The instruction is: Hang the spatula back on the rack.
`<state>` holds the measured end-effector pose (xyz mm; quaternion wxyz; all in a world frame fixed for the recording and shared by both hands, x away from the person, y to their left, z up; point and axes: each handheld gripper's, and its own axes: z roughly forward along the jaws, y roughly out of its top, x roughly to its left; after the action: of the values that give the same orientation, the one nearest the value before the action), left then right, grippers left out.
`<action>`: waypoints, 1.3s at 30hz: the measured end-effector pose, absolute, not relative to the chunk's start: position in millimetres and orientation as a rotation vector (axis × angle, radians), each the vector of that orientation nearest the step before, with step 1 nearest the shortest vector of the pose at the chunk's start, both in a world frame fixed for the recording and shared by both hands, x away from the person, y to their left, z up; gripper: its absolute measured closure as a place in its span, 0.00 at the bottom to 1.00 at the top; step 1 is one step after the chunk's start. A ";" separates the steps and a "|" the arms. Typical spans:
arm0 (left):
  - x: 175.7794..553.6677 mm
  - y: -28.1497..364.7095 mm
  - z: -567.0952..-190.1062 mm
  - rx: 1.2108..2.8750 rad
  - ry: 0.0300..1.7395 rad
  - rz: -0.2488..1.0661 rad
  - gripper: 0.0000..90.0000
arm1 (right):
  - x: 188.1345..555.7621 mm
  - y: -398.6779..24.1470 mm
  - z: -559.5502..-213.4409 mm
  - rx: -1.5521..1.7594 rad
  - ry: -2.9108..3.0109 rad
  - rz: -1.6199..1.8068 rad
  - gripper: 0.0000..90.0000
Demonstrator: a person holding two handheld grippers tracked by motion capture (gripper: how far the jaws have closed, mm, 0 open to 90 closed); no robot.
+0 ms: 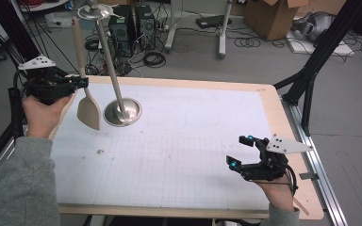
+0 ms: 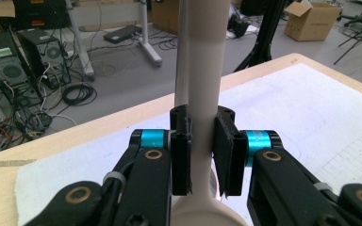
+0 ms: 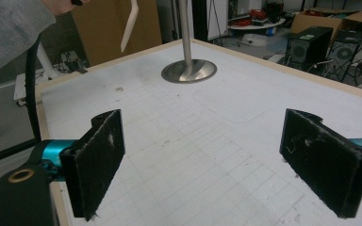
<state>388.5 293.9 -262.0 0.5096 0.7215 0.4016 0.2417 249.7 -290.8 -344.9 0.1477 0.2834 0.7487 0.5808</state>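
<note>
**High view: spatula held upright next to the stand**

High view showed the left gripper (image 1: 81, 83) clamped on the handle of a pale beige wooden spatula (image 1: 87, 109). Its long axis stood nearly vertical, blade down, hanging above the white gridded table mat (image 1: 184, 146). The blade was just beside the round steel base of a metal stand (image 1: 122, 112), on its left. The right gripper (image 1: 241, 150) rested well apart at the near right edge, its jaws wide and empty. The left hand was therefore the nearer one.

Left claw (image 2: 201, 155) clamped on pale spatula handle (image 2: 202, 70), upright.
</note>
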 end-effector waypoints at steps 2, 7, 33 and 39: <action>390.2 292.7 -262.3 1.737 0.971 0.588 0.86 | 249.1 -291.8 -344.9 0.821 2.152 1.676 0.15; 394.7 289.3 -263.4 1.742 0.976 0.596 0.86 | 248.7 -293.6 -345.0 0.820 2.146 1.683 0.15; 396.2 285.1 -264.9 1.698 0.988 0.642 0.72 | 247.5 -294.2 -345.3 0.821 2.147 1.679 0.15; 387.8 292.7 -267.8 1.694 0.989 0.607 0.55 | 246.7 -293.6 -344.5 0.821 2.145 1.678 0.15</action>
<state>387.8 292.7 -267.8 0.5178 0.7058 0.4120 0.2530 246.7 -293.6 -344.5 0.1481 0.2853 0.7459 0.5833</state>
